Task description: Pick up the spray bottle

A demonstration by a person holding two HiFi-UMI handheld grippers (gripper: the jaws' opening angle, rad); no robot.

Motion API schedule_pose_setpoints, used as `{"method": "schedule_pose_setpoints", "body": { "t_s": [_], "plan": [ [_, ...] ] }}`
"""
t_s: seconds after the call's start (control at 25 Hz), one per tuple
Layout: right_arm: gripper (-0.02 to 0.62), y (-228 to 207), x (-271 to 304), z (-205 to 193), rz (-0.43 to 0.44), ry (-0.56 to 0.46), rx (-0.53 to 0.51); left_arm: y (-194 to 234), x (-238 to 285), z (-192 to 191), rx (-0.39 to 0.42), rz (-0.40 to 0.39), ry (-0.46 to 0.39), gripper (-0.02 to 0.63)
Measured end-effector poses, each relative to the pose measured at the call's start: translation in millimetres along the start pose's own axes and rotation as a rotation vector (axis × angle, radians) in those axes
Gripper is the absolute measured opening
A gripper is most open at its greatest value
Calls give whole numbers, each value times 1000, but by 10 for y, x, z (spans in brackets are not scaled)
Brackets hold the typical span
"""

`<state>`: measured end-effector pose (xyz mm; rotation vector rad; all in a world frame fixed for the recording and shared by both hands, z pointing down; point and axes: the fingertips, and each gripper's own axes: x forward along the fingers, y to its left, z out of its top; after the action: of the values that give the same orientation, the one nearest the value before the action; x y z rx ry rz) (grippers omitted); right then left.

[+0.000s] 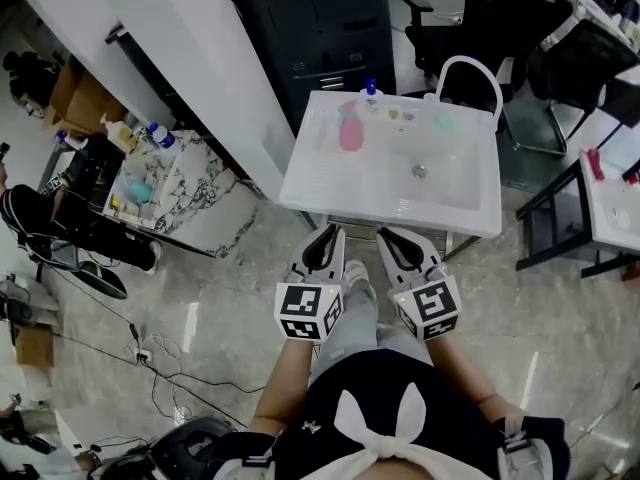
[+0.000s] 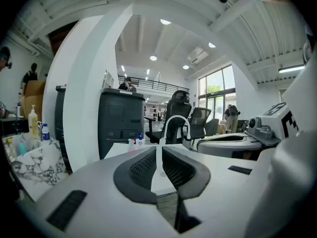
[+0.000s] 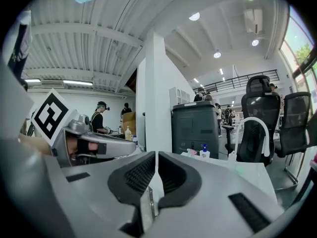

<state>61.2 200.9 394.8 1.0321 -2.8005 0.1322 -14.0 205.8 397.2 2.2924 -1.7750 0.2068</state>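
Observation:
A pink spray bottle (image 1: 350,130) lies or stands at the back left of the white sink table (image 1: 330,183), beside a small blue-capped bottle (image 1: 371,88). Both show small and far in the left gripper view, the pink bottle (image 2: 131,144) next to the blue-capped one (image 2: 140,141), and likewise in the right gripper view (image 3: 192,152). My left gripper (image 1: 322,236) and right gripper (image 1: 398,238) hang side by side just short of the table's front edge. Each is shut with nothing between its jaws, as the left gripper (image 2: 159,155) and right gripper (image 3: 156,167) show in their own views.
A white arched faucet (image 1: 470,73) rises at the table's back right, over a basin with a drain (image 1: 418,171). A black cabinet (image 1: 320,28) stands behind, office chairs (image 1: 480,18) at the right. A marble-topped table (image 1: 185,193) with bottles is to the left, cables on the floor.

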Motion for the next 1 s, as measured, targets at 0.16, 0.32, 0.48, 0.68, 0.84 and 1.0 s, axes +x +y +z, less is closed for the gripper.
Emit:
{"method": "schedule_pose_setpoints", "body": {
  "t_s": [0.16,0.32,0.48,0.68,0.84,1.0],
  "plan": [
    [34,-79,127,-37,10,14,-1,146,187,27,-4,17,10,40],
    [34,-229,304,-18,13,23,-15,281,409,189,-21,7,-23,124],
    [34,-393,542,72,16,24,-41,442,639,459,-14,-3,-68,220],
    [34,-618,838,219,15,30,-56,652,899,804,6,4,-98,262],
    [34,-765,1063,304,10,31,-57,783,1064,1011,25,5,-118,262],
    [34,-862,1289,355,18,41,-62,893,1226,1146,31,2,-127,262]
  ]
}}
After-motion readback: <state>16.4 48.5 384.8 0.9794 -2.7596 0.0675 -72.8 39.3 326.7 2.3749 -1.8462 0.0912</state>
